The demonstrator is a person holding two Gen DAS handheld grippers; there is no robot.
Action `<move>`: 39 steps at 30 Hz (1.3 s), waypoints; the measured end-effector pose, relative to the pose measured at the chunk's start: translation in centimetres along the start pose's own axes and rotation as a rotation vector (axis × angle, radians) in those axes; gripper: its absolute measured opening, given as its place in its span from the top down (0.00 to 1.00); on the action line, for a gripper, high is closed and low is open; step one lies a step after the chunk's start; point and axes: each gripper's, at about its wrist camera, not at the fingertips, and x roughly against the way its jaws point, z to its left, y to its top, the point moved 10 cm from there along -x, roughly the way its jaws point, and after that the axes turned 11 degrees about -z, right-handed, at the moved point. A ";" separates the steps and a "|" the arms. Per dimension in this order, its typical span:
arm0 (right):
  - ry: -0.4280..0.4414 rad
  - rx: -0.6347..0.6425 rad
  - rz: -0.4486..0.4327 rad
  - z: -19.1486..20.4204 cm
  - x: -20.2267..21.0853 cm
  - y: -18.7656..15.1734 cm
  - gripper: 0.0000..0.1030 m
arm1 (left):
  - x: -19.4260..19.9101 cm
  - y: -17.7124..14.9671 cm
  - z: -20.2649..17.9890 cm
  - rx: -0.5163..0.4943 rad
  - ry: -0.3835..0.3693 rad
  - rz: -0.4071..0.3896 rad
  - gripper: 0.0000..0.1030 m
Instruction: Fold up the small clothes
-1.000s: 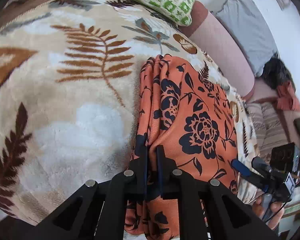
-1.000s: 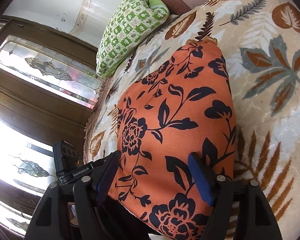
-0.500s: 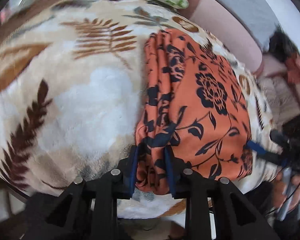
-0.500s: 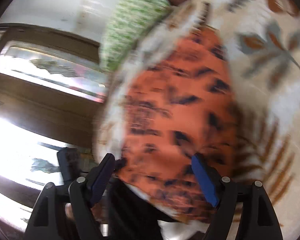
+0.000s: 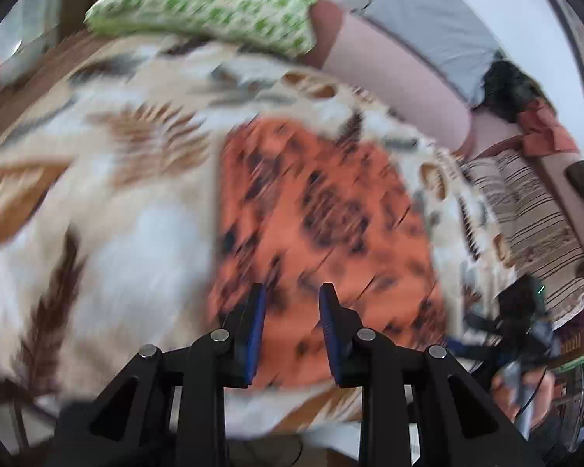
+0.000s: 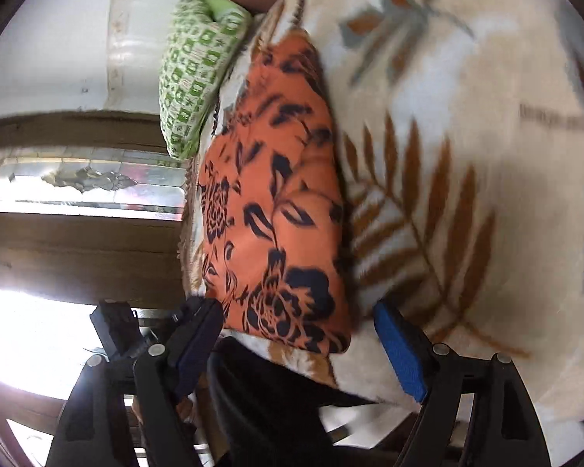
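An orange cloth with a dark flower print (image 5: pixel 323 202) lies folded into a flat, longish shape on a leaf-patterned blanket (image 5: pixel 116 233). My left gripper (image 5: pixel 292 292) hovers over the cloth's near end. Its blue pads stand a little apart and nothing is pinched between them. In the right wrist view the same cloth (image 6: pixel 276 202) runs away from me, and my right gripper (image 6: pixel 294 307) stands wide open at its near end. The cloth's edge shows in the gap without touching the pads. The left wrist view is blurred by motion.
A green-patterned pillow (image 5: pixel 214 4) lies at the blanket's far end, with a pink bolster (image 5: pixel 389 74) and a grey pillow (image 5: pixel 428 19) beside it. Striped fabric (image 5: pixel 533 214) lies to the right. A wooden window frame (image 6: pixel 85 183) is left of the bed. The blanket (image 6: pixel 467 155) spreads wide to the right.
My left gripper let go of the cloth's bunched edge, opened a little and rose away. My right gripper rolled and drew back toward the cloth's near end, and the cloth now lies flatter.
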 end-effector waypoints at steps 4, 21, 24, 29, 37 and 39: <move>0.043 -0.070 -0.016 -0.4 -1.0 0.4 0.20 | -3.6 1.6 0.3 -0.066 0.122 0.023 0.73; -0.148 0.194 -0.155 2.7 0.5 4.3 0.14 | -5.3 0.2 2.3 -0.045 0.228 0.079 0.80; -0.122 0.176 -0.157 2.9 -1.5 6.1 0.14 | -5.4 0.2 2.5 -0.036 0.218 0.081 0.79; -0.188 0.159 -0.054 -0.1 -4.7 5.7 0.56 | -5.5 0.3 2.4 -0.035 0.215 0.088 0.77; -0.172 0.248 -0.137 3.4 -2.4 7.4 0.23 | -3.6 3.1 1.5 -0.023 0.194 -0.010 0.46; -0.172 0.247 -0.144 3.9 -2.9 8.6 0.22 | -4.4 3.5 1.7 -0.047 0.216 -0.001 0.45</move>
